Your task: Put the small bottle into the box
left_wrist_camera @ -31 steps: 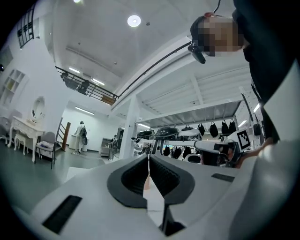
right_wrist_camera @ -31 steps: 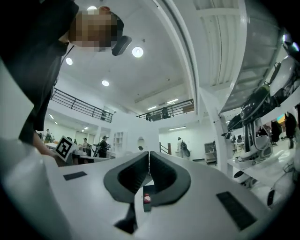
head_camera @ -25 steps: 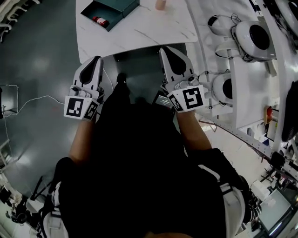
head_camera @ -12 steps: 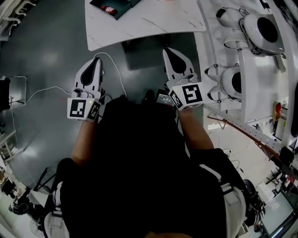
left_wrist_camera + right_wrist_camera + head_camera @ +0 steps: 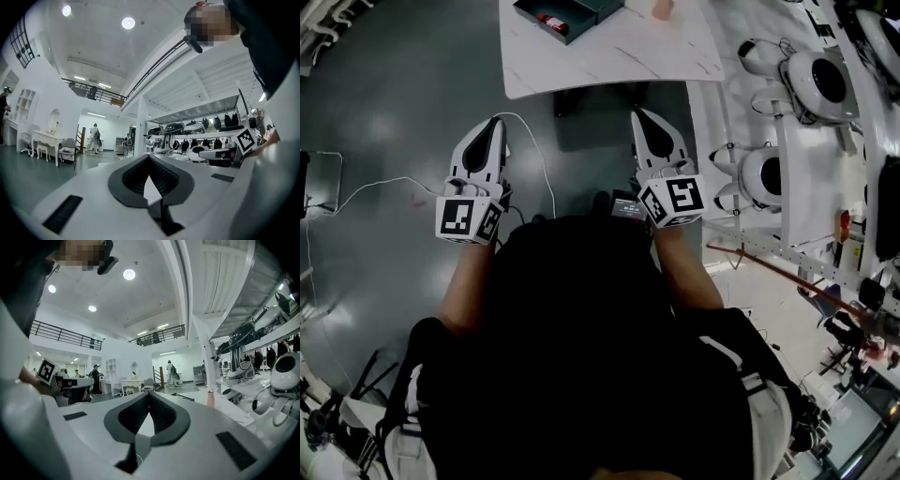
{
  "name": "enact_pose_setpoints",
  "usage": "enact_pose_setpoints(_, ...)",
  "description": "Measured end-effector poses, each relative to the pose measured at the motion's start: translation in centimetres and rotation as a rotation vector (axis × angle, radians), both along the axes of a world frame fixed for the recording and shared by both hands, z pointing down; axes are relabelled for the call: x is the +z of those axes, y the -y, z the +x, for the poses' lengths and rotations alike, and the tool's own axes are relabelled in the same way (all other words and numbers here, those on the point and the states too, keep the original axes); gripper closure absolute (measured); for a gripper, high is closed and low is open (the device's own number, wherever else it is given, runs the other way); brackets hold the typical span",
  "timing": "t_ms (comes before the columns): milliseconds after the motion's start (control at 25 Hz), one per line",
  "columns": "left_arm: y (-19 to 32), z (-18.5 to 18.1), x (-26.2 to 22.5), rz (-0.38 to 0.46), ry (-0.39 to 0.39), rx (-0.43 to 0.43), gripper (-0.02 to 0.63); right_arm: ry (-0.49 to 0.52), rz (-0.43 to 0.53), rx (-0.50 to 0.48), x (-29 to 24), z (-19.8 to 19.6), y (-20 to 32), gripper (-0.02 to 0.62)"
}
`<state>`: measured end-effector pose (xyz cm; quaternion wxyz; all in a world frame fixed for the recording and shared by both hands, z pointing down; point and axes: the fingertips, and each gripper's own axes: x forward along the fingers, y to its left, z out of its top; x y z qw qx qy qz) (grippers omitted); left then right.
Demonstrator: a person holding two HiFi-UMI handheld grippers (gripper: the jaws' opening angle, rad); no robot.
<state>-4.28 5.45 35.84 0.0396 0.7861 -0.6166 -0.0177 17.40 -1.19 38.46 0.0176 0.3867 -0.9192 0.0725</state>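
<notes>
A small red bottle (image 5: pixel 551 21) lies inside the open dark teal box (image 5: pixel 572 9) at the far edge of the white table (image 5: pixel 609 56). A pinkish bottle (image 5: pixel 662 7) stands on the table to the right of the box; it also shows as the pinkish bottle (image 5: pixel 210 398) in the right gripper view. My left gripper (image 5: pixel 495 124) and right gripper (image 5: pixel 639 114) are held close to the body over the dark floor, short of the table. Both are shut with nothing between the jaws, as the left gripper (image 5: pixel 149 156) and right gripper (image 5: pixel 149 393) show in their own views.
White round-headed robots (image 5: pixel 814 73) stand in a row along shelves at the right. A white cable (image 5: pixel 530 141) runs across the dark floor (image 5: pixel 403 112) near the left gripper. People stand far off in the hall.
The table, box and bottles have slid up and to the right in the head view, farther from the grippers. Both grippers stay shut and empty near the body.
</notes>
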Motion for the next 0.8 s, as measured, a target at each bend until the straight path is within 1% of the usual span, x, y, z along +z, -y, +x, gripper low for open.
enact_pose_setpoints(160,-2.3,-5.2,1.1,-0.016,-0.028,-0.045,0.592,-0.028,0.019,0.001,-0.8,-4.3,-1.7,0.563)
enact_pose_setpoints(280,-4.1,-7.4,2.1,-0.043,-0.041,-0.05,0.592,-0.022,0.012,-0.007,-1.2,-6.6,-3.9,0.563)
enact_pose_setpoints(480,-4.2,-8.3,3.9,-0.064,-0.064,-0.036,0.592,-0.001,-0.041,0.008,0.5,-8.1,-6.1,0.563)
enact_pose_setpoints(680,-4.9,-8.6,7.3,-0.123,-0.094,-0.024,0.592,-0.024,-0.079,0.047,2.5,-8.0,-7.4,0.563)
enact_pose_setpoints(720,-5.0,-8.3,7.8,-0.129,-0.102,-0.012,0.592,-0.026,-0.077,0.048,2.7,-7.8,-7.4,0.563)
enact_pose_setpoints(800,-5.4,-7.4,8.0,-0.114,-0.123,0.04,0.592,-0.036,-0.06,0.035,2.6,-7.6,-7.6,0.563)
